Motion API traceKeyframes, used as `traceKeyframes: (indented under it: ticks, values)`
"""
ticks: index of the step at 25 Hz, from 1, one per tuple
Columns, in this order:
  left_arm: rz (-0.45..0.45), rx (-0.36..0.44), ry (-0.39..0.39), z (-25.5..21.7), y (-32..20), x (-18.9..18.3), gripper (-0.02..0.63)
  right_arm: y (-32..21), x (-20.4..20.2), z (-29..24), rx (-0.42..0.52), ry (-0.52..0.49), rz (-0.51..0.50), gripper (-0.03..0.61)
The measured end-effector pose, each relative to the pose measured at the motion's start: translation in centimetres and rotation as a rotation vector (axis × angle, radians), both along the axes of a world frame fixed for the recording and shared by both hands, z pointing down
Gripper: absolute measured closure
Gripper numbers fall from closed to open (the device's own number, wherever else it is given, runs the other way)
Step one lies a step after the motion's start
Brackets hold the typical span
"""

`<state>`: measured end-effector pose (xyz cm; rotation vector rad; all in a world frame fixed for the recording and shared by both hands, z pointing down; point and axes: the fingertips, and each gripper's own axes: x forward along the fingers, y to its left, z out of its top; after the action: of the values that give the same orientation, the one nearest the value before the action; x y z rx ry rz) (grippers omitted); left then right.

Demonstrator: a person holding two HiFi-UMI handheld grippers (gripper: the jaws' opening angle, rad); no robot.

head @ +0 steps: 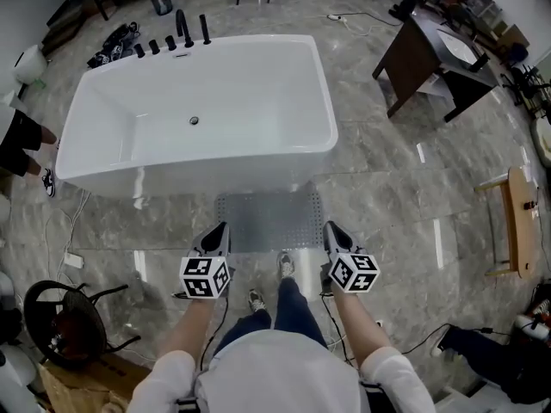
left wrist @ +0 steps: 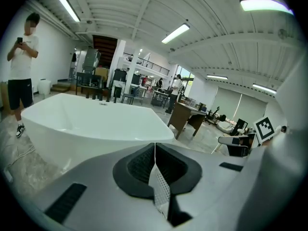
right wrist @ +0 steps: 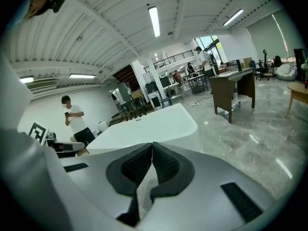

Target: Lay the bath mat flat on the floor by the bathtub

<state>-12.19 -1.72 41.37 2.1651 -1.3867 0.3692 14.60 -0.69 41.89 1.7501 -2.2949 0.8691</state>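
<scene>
A grey perforated bath mat hangs stretched between my two grippers, in front of the white bathtub. My left gripper is shut on the mat's left near corner; a strip of the mat shows pinched between its dark pads. The right gripper is shut on the right near corner, with a strip of the mat caught between its pads. The tub lies straight ahead in the left gripper view, and the tub shows ahead in the right gripper view too.
A dark wooden vanity stands at the back right and a wooden stool at the right. A black chair and a cardboard box stand at the near left. A person stands left of the tub. Cables run over the marble floor.
</scene>
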Motion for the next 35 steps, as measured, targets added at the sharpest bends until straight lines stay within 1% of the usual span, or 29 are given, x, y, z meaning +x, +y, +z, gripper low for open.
traceKeyframes:
  ticks: [4,14,21,25,28,35]
  values:
    - [-0.014,0.023,0.019,-1.6,0.7,-0.3,0.578,0.5,-0.7,-2.0,0.035,0.005,-0.023,0.549]
    - [-0.006,0.082,0.027,-5.2,2.9,-0.5,0.58,2.1,-2.0,-7.1,0.122,0.034,-0.072,0.549]
    - [0.012,0.143,0.065,-8.8,3.3,0.1,0.578,2.4,-3.2,-11.2,0.195,-0.023,-0.103,0.549]
    - [0.027,0.198,0.054,-11.0,3.1,0.2,0.58,2.5,-3.8,-13.5,0.241,-0.039,-0.121,0.549]
    - [0.032,0.234,0.046,-12.2,3.1,0.0,0.578,2.7,-4.4,-14.7,0.271,-0.026,-0.135,0.549]
    - [0.03,0.265,0.043,-13.7,3.6,0.5,0.578,3.4,-4.4,-16.9,0.317,0.013,-0.164,0.549]
